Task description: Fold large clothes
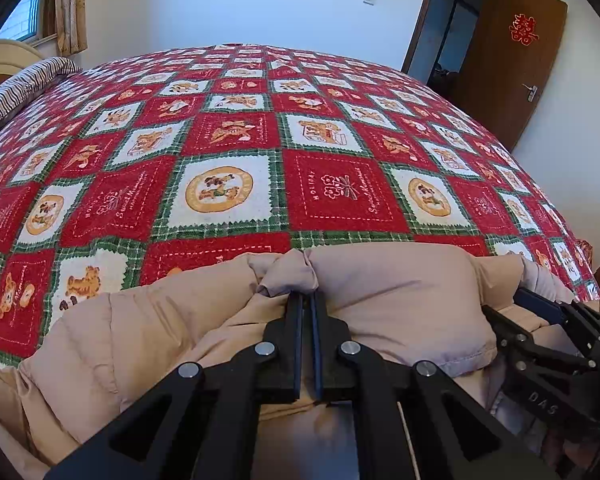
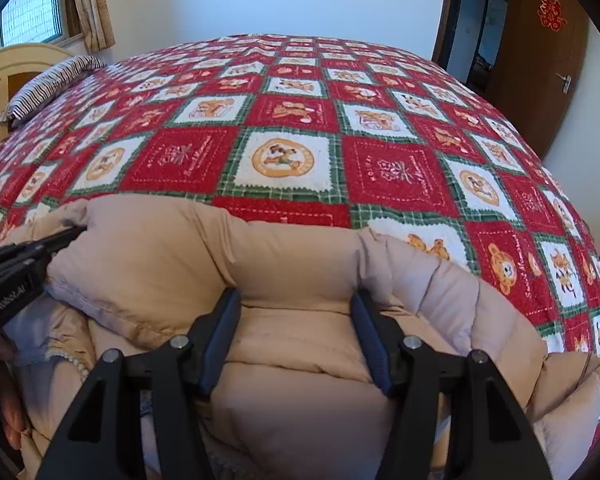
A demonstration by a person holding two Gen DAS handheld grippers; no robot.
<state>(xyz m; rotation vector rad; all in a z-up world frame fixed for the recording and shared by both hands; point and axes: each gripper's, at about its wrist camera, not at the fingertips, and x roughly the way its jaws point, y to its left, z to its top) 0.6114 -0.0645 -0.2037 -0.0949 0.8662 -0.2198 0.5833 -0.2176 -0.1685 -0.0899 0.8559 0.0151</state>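
A beige padded jacket [image 1: 400, 300] lies bunched at the near edge of the bed; it also fills the lower half of the right wrist view [image 2: 160, 252]. My left gripper [image 1: 308, 298] is shut on a pinched fold of the jacket's upper edge; it shows at the left of the right wrist view [image 2: 76, 232]. My right gripper [image 2: 296, 296] is open, its fingers straddling a puffy fold of the jacket without closing on it. In the left wrist view it shows at the right [image 1: 528, 300], over the jacket.
The bed is covered by a red, white and green bear-patterned blanket [image 1: 236, 148]. A striped pillow [image 1: 24, 84] and beige headboard [image 2: 16, 64] are at the far left. A brown door [image 1: 512, 56] stands open at the right. A curtained window [image 2: 32, 12] is at the far left.
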